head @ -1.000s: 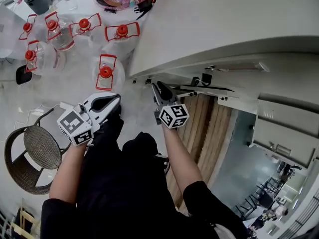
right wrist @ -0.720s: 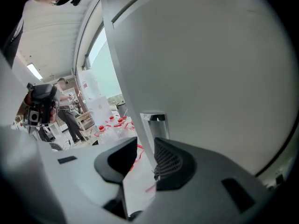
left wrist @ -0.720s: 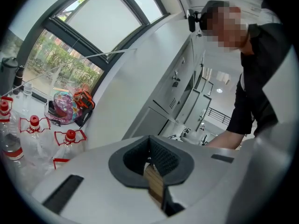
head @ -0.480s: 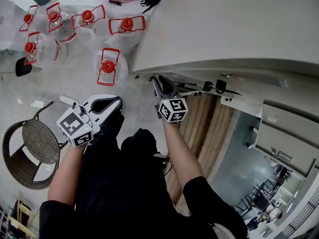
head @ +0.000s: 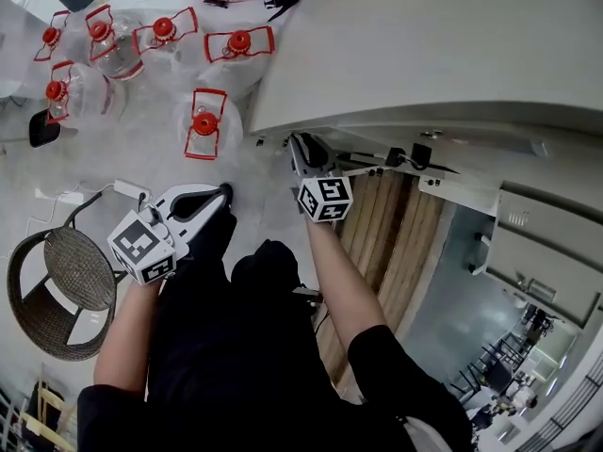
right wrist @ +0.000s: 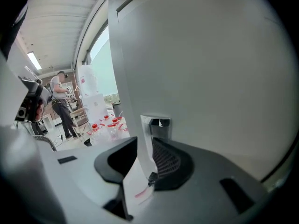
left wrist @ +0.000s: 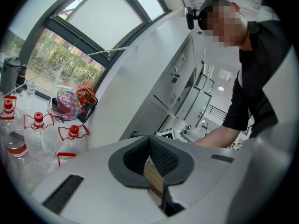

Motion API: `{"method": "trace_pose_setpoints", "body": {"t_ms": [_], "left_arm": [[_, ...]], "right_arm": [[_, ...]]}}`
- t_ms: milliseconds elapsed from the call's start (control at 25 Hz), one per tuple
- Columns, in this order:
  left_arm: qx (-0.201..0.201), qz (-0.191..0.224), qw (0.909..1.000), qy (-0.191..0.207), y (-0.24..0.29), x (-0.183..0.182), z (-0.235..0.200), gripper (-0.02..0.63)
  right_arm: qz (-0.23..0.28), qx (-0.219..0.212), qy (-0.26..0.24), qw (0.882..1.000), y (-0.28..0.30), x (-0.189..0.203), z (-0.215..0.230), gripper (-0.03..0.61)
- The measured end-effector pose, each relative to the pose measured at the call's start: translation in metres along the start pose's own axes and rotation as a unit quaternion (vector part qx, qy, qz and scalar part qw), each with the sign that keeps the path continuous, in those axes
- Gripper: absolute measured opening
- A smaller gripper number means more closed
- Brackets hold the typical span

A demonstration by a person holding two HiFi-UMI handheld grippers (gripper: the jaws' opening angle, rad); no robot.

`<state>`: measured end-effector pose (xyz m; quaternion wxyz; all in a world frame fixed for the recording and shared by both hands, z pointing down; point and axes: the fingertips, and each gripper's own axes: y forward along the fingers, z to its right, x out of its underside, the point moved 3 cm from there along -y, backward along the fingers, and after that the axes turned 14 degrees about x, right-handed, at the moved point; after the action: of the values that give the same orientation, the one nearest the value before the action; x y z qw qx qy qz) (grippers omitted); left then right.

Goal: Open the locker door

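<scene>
The locker door [head: 424, 45] is a wide pale grey panel at the upper right of the head view, standing ajar over the wooden floor [head: 382, 243]. My right gripper [head: 304, 149] is at the door's lower left edge. In the right gripper view the door [right wrist: 210, 69] fills the frame, and its thin edge with the metal handle plate [right wrist: 158, 123] stands between the two pads of my right gripper [right wrist: 145, 146], which is shut on it. My left gripper [head: 217, 194] hangs apart to the left above the floor, shut on nothing [left wrist: 149, 141].
Several big water bottles with red caps [head: 200, 125] stand on the white floor to the left. A wicker chair [head: 66, 285] is at the lower left. More grey lockers [head: 546, 252] line the right. A person [right wrist: 60, 101] stands far off.
My right gripper has moved a little up and away from my body along with the door's edge. My left gripper has sunk slightly.
</scene>
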<state>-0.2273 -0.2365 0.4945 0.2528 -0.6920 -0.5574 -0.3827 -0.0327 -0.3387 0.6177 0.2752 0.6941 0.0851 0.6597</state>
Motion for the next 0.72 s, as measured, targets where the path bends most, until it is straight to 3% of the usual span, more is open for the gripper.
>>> {"method": "trace_pose_setpoints", "body": {"t_ms": [280, 720], "left_arm": [[0.006, -0.002, 1.0, 0.0, -0.0006, -0.0001, 0.0029, 0.015], [0.018, -0.006, 0.9998, 0.005, 0.0046, -0.0008, 0.0055, 0.015]], "right_arm": [[0.007, 0.021, -0.027, 0.999, 0.0021, -0.0017, -0.0013, 0.104], [-0.001, 0.034, -0.045, 0.998, 0.003, -0.0024, 0.0026, 0.048]]}}
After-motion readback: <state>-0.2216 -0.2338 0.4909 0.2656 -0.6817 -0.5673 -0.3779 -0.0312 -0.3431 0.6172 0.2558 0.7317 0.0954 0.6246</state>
